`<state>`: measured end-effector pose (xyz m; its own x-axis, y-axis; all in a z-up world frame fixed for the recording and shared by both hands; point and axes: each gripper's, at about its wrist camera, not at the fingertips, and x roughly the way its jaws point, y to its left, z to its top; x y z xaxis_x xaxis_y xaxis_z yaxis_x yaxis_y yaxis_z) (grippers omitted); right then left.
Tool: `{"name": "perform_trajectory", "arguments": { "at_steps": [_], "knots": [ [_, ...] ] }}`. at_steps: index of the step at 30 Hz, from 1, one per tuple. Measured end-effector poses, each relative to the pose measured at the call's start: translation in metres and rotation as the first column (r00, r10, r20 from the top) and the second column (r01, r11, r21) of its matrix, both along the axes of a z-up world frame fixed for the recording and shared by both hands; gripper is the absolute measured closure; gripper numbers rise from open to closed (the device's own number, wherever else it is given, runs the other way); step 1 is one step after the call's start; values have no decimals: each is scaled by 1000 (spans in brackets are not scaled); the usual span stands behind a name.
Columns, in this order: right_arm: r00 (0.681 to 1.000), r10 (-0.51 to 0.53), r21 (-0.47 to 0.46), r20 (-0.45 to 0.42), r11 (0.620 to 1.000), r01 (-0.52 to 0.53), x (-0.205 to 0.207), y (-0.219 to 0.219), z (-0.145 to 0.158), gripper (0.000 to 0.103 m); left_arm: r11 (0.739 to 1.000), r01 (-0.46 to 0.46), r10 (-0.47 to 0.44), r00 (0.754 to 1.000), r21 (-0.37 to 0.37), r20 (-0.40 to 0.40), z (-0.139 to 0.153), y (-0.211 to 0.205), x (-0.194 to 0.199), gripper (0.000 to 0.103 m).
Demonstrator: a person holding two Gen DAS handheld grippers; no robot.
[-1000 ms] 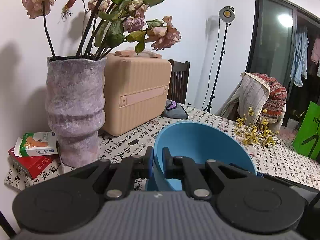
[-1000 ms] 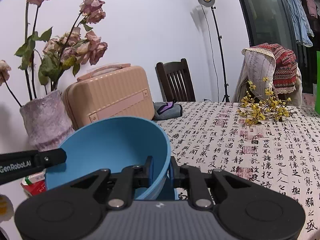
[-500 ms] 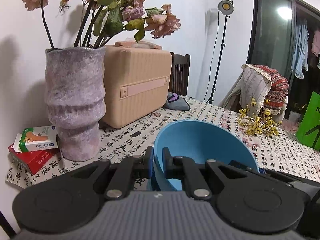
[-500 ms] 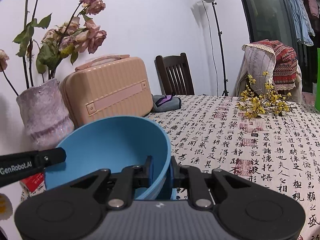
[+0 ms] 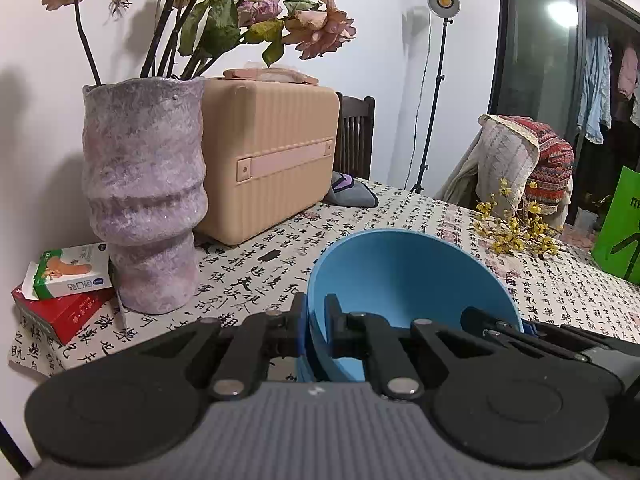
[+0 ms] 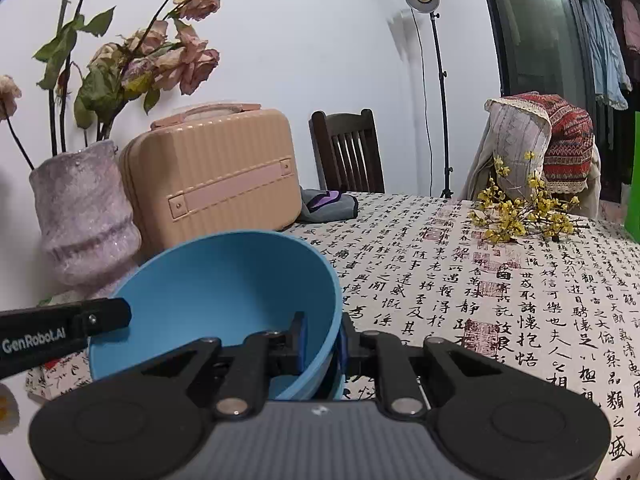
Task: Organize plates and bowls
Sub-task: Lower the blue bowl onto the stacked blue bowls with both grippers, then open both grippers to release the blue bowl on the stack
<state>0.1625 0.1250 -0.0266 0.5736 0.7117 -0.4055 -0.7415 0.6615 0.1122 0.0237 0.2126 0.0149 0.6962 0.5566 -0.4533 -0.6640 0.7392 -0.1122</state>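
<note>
A blue bowl [image 5: 404, 276] is held between both grippers above the table. My left gripper [image 5: 316, 320] is shut on the bowl's left rim, one finger inside and one outside. My right gripper [image 6: 322, 336] is shut on the bowl's right rim; the bowl [image 6: 216, 284] fills the lower left of the right wrist view. A second blue rim seems to sit under the bowl near the right gripper, so it may be nested bowls; I cannot tell for sure. The right gripper's arm shows in the left wrist view [image 5: 532, 332]. No plates are in view.
A purple vase [image 5: 144, 200] with dried roses stands at the left, a beige case [image 5: 272, 160] behind it. Red and green boxes [image 5: 68, 296] lie by the vase. Yellow flowers [image 6: 520, 216], a grey pouch [image 6: 328, 206] and a green bag [image 5: 620, 232] are on the patterned tablecloth [image 6: 500, 300].
Both grippers with the bowl have moved lower and slightly forward; the vase and case appear higher and closer in the views. The grips are unchanged.
</note>
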Motion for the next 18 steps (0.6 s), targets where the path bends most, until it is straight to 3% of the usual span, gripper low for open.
{"name": "perform_trajectory", "arguments": {
  "at_steps": [18],
  "knots": [
    [993,-5,-58,116,998,12,-10,7,-9,86,1000,5,-6,1000,-31,-13,-10,5,2,94]
  ]
}}
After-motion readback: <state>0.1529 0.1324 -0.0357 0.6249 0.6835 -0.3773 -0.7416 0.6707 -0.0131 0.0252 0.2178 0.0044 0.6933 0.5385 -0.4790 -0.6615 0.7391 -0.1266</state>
